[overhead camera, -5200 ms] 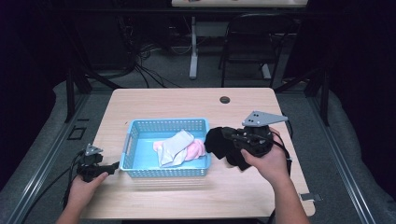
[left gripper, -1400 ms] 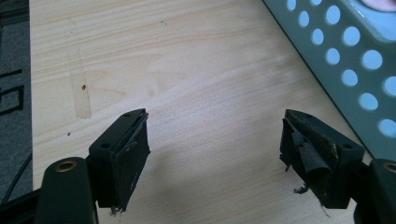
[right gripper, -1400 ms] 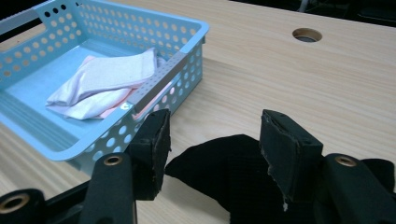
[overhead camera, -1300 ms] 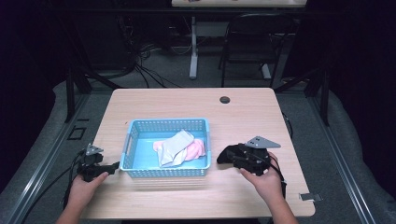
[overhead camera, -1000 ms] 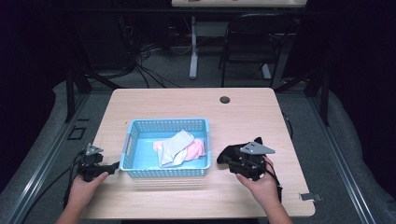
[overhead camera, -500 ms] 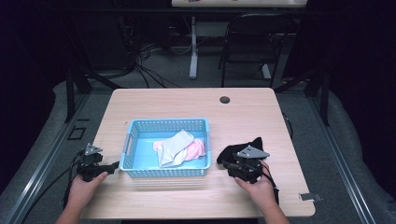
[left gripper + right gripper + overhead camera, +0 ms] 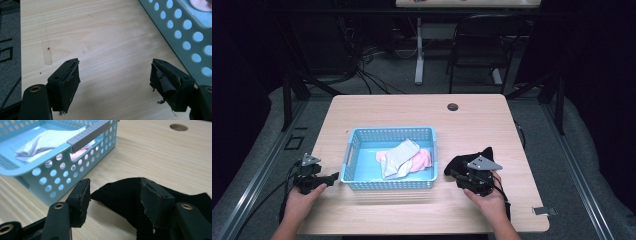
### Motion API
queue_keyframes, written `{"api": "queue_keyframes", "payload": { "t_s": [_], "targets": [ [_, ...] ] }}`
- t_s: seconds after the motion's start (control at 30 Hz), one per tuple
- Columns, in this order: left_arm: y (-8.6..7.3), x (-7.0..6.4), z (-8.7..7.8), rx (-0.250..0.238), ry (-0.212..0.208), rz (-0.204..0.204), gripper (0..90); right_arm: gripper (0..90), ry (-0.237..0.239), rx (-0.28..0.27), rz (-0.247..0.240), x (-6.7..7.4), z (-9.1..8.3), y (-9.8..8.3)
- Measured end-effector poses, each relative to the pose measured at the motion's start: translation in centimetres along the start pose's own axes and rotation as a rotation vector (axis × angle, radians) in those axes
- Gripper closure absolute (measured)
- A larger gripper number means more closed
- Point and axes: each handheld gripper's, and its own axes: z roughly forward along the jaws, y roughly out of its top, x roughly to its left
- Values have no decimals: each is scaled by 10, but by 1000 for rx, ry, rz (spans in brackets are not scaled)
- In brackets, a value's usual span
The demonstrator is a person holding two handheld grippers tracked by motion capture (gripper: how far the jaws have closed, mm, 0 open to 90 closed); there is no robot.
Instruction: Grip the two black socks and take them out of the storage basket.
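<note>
1. While the person's right hand [image 7: 484, 200] rests near the front edge of the table [image 7: 412, 107], the right gripper [image 7: 462, 176] sits low over a black cloth [image 7: 460, 162] that lies flat on the wood just right of the blue basket [image 7: 390, 183].
2. In the right gripper view the right gripper [image 7: 112, 200] has its jaws spread wide, and they have just been opening further; the black cloth [image 7: 120, 197] lies between and under them, but the worn pads do not press on it, so nothing is gripped.
3. The cloth's near edge curves across the gap between the jaws, and the rest spreads behind the right-hand jaw toward the table's right side.
4. The blue basket [image 7: 45, 172] stands just beside the cloth in that view, its perforated wall close to the left-hand jaw but apart from it, with a grey handle bar [image 7: 87, 135] along its rim.
5. Inside the basket lie a white sock [image 7: 398, 157] and a pink sock [image 7: 421, 160], the white one overlapping the pink one.
6. At the table's front left, the left gripper [image 7: 332, 177] is held in the person's left hand [image 7: 299, 202], pointing toward the basket's left end and just short of it.
7. In the left gripper view the left gripper [image 7: 115, 77] has its jaws wide apart over bare wood, with nothing between them; the basket's wall [image 7: 185, 37] runs past the right-hand jaw.
8. A round hole [image 7: 452, 106] sits in the tabletop near its far edge, well apart from the basket and the cloth.
</note>
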Motion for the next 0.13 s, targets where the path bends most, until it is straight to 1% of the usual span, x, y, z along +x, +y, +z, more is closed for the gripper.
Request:
{"api": "queue_keyframes", "payload": {
  "t_s": [0.07, 0.1, 0.13],
  "targets": [
    [0, 0, 0, -1, -2, -1, 237, 398, 7, 35, 45, -4, 0, 1],
    [0, 0, 0, 0, -2, 1, 237, 363, 10, 76, 74, -7, 0, 3],
    [0, 0, 0, 0, -2, 1, 237, 352, 35, 105, 127, -13, 0, 4]
  ]
}}
